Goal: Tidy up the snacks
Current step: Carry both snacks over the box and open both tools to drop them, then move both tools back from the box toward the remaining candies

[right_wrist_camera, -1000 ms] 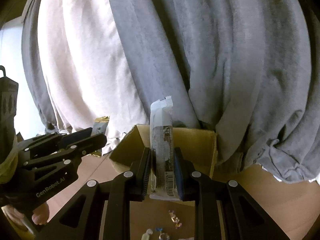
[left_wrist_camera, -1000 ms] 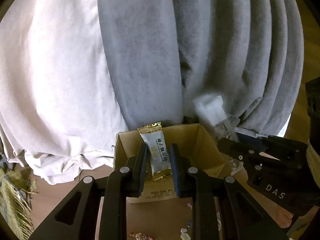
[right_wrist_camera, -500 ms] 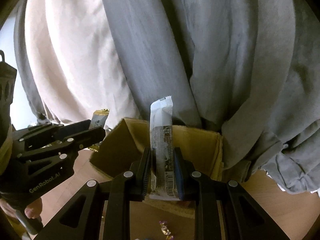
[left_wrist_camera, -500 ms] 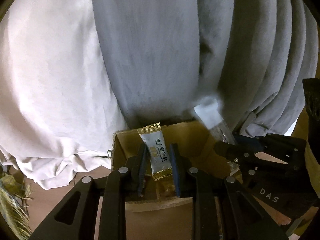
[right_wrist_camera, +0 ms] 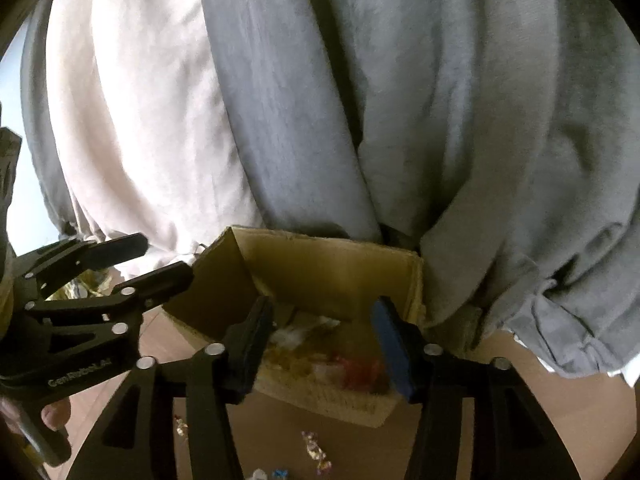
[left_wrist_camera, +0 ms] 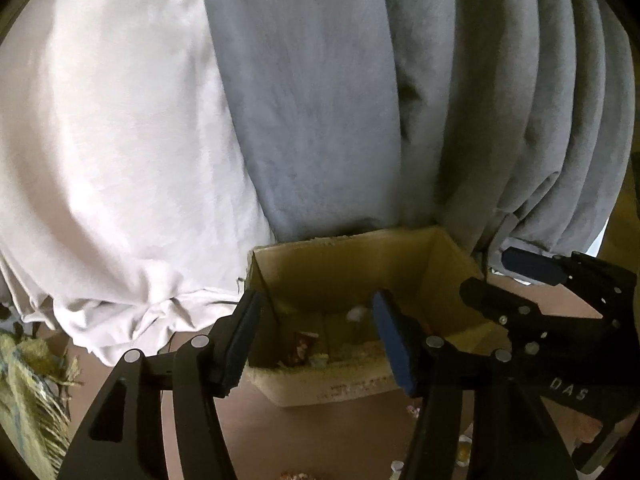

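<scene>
**Cardboard box with snacks, both grippers empty**

Left gripper (left_wrist_camera: 316, 332): fingers spread wide, nothing between them, poised over the near rim of the cardboard box (left_wrist_camera: 352, 264); right gripper (right_wrist_camera: 322, 338): likewise spread and empty, above the same box; wrapped snacks (right_wrist_camera: 320, 360) lie blurred on the box floor; loose candies (right_wrist_camera: 316, 450) scattered on the brown table (right_wrist_camera: 500, 416) in front; grey curtain (left_wrist_camera: 320, 100) and pale curtain (left_wrist_camera: 112, 140) hang behind the box.
</scene>
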Motion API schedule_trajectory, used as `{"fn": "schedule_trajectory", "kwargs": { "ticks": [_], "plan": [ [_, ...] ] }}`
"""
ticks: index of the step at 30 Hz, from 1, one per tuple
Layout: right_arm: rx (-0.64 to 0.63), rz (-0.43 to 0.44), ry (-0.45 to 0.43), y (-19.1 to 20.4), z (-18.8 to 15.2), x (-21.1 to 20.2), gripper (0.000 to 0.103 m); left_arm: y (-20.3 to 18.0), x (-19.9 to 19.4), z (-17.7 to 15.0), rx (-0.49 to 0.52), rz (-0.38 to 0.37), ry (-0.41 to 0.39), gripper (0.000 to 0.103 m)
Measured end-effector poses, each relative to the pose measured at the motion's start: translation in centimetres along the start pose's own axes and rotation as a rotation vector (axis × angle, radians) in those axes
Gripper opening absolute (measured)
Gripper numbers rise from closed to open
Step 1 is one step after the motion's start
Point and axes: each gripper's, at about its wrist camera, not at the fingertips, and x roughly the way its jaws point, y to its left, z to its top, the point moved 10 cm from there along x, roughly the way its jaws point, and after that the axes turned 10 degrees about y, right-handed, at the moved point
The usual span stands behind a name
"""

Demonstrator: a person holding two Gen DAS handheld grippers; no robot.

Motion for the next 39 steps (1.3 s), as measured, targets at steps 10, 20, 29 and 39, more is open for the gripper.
{"fn": "schedule_trajectory", "kwargs": {
  "ticks": [10, 20, 29, 39],
  "plan": [
    [0.024, -0.003, -0.056, 0.0, -2.8, -4.4, 0.058, -1.7, -4.5, -3.2, 0.002, -0.019, -0.030, 0.058],
    [0.048, 0.029, 0.026, -0.1, -8.8, -5.0, 0.058, -4.1, -4.9, -8.0, 0.070, -0.019, 0.030, 0.058],
    [0.077, 0.026, 0.155, -1.0, -14.6, -3.1, 0.057, -5.6, -2.9, -13.1, 0.109, -0.018, 0.118, 0.058],
    [0.091, 0.043, 0.292, -1.0, -19.9, -0.3, 0.057, -6.7, 0.4, -17.4, 0.136, -0.071, 0.230, 0.058]
  ]
}}
